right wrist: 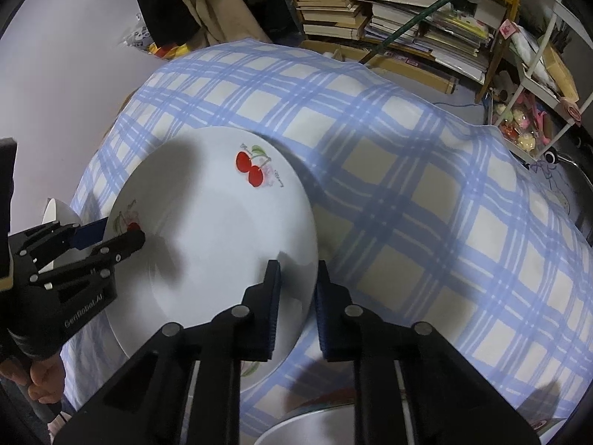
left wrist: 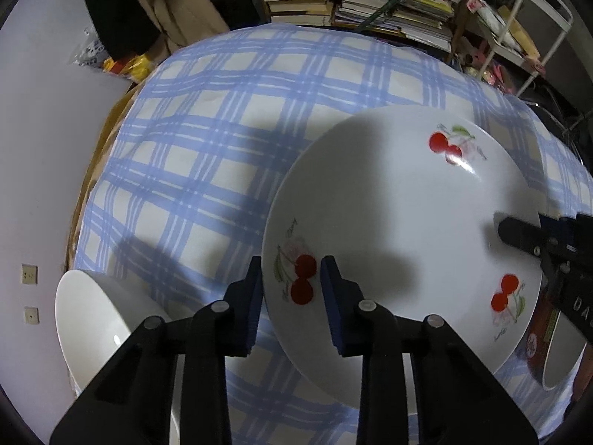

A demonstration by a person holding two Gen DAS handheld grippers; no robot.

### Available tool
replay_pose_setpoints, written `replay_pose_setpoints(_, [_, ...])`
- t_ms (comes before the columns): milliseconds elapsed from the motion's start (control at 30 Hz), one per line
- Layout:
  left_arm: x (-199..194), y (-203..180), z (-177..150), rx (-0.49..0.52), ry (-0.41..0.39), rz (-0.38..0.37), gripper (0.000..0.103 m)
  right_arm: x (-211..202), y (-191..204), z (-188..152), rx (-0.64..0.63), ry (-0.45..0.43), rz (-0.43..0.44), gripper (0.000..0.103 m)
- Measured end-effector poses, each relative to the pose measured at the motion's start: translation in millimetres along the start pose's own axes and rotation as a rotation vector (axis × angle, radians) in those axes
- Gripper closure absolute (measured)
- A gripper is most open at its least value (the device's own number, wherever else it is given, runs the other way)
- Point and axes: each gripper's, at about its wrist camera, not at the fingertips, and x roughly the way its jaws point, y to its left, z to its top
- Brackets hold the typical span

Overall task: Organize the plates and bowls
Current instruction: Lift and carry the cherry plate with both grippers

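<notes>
Left gripper [left wrist: 291,269] & right gripper [right wrist: 298,272] each straddle opp. rims of the cherry plate [left wrist: 400,222], jaws narrowed; pad contact we can't confirm. Plate sits on the checked cloth [right wrist: 426,204]. White bowl [left wrist: 89,319] nearby, unstacked. We judge sorting barely begun: nothing yet grouped.

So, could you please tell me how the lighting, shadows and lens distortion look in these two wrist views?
Left wrist view: strong fisheye bulge in the checked tablecloth, dark corners, a glare streak by the upper cherries on the plate, and gripper shadows across the plate and cloth. Right wrist view: the same bulge, hard shadows on the plate and cloth, and dim, cluttered shelves behind.
</notes>
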Motion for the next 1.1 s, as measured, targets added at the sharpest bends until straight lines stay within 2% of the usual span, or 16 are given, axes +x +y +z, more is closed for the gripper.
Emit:
replay_pose_setpoints(233, [3.4,9.0,6.7,-0.065,0.041,-0.054,0.074,1.1,-5.1,-2.5,0.050,-0.027,0.043,0.085])
replay_pose_setpoints(333, [1.0,12.2,5.6,-0.069,0.039,-0.055,0.079,-0.4,-10.8,-3.9,0.108,-0.040,0.074,0.087])
replay_pose_setpoints(600, [-19.6,16.9,-3.5,-0.062,0.006,-0.068,0.079,-12.6,-11.2,-6.8,0.143,-0.029,0.110,0.089])
replay_pose_setpoints(767, [-45.7,21.0,-12.9,-0.033,-0.037,-0.091,0.079,-31.3,-6.2,-8.5,0.135,-0.045,0.113,0.089])
replay_pose_setpoints(867, [-63.5,18.4,-20.3,0.005,-0.074,-0.073,0.080,-44.8,-4.2,-12.7,0.136,-0.054,0.121,0.089])
replay_pose_setpoints(1100, [-102.1,24.9,-44.8,0.007,-0.123,-0.110,0.080,-75.2,5.8,-32.8,0.135,-0.067,0.135,0.089])
